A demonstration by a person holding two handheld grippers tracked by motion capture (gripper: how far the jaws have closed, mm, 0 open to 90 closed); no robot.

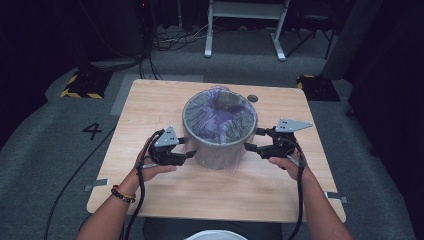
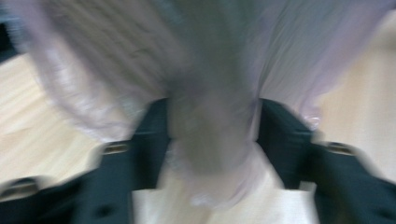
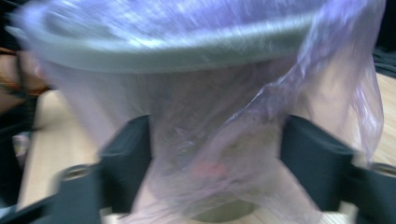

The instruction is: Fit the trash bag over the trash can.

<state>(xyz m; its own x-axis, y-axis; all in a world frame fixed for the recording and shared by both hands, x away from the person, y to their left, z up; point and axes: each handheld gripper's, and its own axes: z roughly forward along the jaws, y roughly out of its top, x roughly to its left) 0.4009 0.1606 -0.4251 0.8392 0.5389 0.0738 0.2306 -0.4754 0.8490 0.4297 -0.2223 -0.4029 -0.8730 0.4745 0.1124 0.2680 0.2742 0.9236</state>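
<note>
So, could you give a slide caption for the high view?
Two hand-held grippers, left and right, flank a grey bin lined with a purple bag.

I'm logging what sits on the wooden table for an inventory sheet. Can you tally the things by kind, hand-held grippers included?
Grey bin: 1
Purple plastic bag liner in the bin, draped over its rim: 1
Hand-held grippers: 2, left gripper and right gripper, one on each side of the bin
Total: 4
</note>
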